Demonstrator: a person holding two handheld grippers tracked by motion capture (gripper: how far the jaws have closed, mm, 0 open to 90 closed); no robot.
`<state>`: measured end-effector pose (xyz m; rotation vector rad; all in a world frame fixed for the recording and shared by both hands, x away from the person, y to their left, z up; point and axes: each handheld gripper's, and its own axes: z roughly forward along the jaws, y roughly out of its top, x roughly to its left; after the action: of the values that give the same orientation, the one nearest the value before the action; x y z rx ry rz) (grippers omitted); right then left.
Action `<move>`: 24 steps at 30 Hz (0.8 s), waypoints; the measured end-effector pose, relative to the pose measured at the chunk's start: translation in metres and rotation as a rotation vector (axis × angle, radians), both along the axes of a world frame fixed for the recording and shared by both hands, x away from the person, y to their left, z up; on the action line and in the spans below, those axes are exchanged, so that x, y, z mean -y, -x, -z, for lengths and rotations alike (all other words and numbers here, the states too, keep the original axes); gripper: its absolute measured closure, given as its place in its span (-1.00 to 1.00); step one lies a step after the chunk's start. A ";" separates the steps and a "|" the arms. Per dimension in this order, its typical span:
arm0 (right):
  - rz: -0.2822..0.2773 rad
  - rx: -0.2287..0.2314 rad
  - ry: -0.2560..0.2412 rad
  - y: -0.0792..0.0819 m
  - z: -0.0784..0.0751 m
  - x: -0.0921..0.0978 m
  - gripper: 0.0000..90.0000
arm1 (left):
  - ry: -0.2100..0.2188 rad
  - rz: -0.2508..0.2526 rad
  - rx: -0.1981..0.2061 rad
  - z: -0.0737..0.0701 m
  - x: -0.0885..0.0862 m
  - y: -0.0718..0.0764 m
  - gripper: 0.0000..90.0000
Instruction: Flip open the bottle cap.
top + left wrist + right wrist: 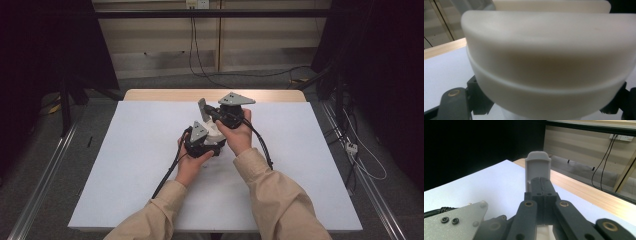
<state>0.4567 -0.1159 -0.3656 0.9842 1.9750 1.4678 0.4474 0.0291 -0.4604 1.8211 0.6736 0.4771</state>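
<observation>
- The right gripper clenched a grey flat piece.
- The left gripper grasped a cream container, near the table's far edge.

Left gripper jaws hidden by white part

No lettering, label, brand, number or sign can be read in any of the three views. The white container, the grey flat piece and the grey plate on the right gripper all carry plain, unmarked surfaces. The wall socket is too small to show any marking.
</observation>
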 end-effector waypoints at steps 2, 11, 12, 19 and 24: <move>0.000 0.001 0.003 -0.001 0.000 0.000 1.00 | 0.000 0.000 0.000 0.000 0.000 0.000 -0.58; -0.004 -0.007 0.004 -0.003 0.002 -0.002 1.00 | -0.001 0.001 0.000 0.000 0.000 0.000 -0.58; -0.005 -0.006 0.005 -0.003 0.002 -0.002 1.00 | -0.001 0.000 0.001 0.000 0.000 0.000 -0.58; -0.004 -0.005 0.009 -0.005 0.004 -0.003 1.00 | -0.001 0.000 0.000 0.000 0.000 0.000 -0.58; -0.003 -0.007 0.010 -0.006 0.005 -0.004 1.00 | -0.001 0.000 0.001 0.000 0.000 0.000 -0.58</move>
<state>0.4626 -0.1122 -0.3709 0.9834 1.9879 1.4563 0.4473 0.0290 -0.4605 1.8218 0.6733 0.4781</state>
